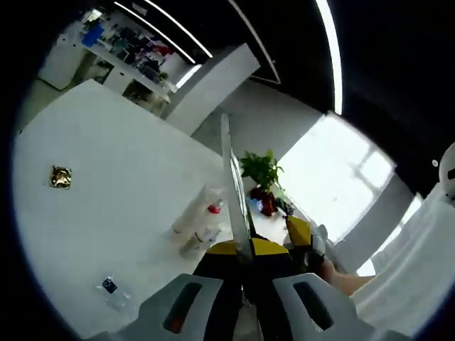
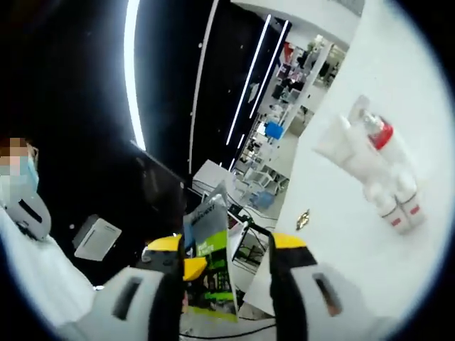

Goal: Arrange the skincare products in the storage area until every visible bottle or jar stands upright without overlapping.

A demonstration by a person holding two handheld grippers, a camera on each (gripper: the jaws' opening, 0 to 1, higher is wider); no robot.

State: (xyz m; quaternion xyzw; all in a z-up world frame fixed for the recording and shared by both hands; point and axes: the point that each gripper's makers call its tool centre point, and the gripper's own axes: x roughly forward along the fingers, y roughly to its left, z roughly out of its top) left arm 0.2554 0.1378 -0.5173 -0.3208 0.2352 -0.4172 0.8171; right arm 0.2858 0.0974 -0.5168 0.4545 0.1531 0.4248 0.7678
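- Out on the white table (image 1: 106, 163), the skincare bottles (image 1: 199, 220) are bunched together, and from the right gripper view they look laid flat and touching, so nothing's upright yet
- we've got the left gripper (image 1: 240, 249) pinching a thin flat panel (image 1: 227, 163) edge-on
- right gripper (image 2: 226, 245) has its jaws spread, holding nothing
- we'd free a gripper, then take one bottle at a time, spacing them apart
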